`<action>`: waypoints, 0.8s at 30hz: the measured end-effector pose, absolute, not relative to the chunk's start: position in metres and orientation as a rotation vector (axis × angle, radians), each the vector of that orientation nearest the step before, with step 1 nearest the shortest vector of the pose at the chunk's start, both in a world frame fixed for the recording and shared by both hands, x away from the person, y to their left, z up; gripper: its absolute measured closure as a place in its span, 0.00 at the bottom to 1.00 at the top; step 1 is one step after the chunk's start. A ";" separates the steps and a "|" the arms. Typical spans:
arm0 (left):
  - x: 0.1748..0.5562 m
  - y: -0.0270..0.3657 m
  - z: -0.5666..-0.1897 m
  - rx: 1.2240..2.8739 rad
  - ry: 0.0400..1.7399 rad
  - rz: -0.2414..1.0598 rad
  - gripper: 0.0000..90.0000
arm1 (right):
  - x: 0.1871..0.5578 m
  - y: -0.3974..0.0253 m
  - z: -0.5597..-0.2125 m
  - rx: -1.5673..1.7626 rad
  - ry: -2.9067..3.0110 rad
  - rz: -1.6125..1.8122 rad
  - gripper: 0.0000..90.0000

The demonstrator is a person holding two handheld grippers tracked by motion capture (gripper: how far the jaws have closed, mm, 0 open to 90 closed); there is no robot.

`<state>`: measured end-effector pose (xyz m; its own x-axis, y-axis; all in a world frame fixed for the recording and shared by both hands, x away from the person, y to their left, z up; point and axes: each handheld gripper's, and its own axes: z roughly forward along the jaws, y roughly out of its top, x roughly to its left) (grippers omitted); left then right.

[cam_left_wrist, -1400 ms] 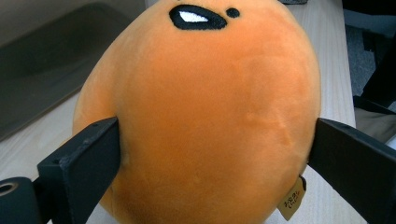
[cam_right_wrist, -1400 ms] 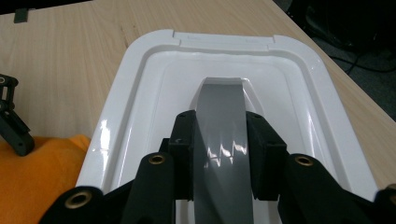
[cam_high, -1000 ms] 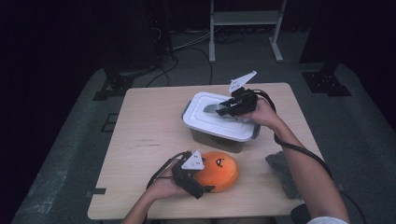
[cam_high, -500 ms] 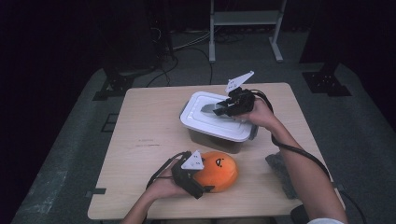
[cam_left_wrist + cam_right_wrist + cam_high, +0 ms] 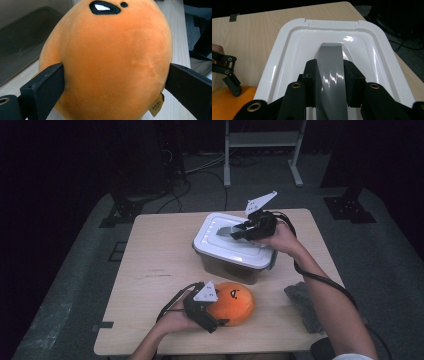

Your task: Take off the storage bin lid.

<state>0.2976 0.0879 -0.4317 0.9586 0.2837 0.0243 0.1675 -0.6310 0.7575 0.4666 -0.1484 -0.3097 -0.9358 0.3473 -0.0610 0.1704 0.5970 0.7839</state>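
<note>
— Near edge, lower centre of the high view?
— Left claw (image 5: 216,319) clamps the orange plush toy (image 5: 231,301) on the bench (image 5: 150,270).
— Farther back?
— Right claw (image 5: 239,233) grips the white lid's grey handle (image 5: 331,75), frame centre.

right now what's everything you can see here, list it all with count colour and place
plush toy: one, orange with black stitched eyes, near table edge, between the left jaws
storage box: one, dark see-through, mid table
lid: one, white, on the box
lid handle: one, grey, between the right jaws
cloth: one, grey, right near edge of table
table: one, light wood
metal frame: one, pale, on the floor beyond the table
left gripper: black, shut on the toy
right gripper: black, shut on the handle
</note>
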 end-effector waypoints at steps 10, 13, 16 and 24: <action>0.299 0.089 -0.432 2.270 0.315 0.173 0.03 | 0.460 -0.191 -0.293 0.501 2.569 1.250 0.73; 0.298 0.088 -0.432 2.266 0.319 0.173 0.03 | 0.462 -0.193 -0.296 0.512 2.565 1.257 0.73; 0.299 0.088 -0.431 2.271 0.313 0.175 0.03 | 0.463 -0.188 -0.302 0.507 2.584 1.255 0.73; 0.299 0.089 -0.432 2.265 0.315 0.172 0.03 | 0.458 -0.200 -0.304 0.520 2.579 1.249 0.73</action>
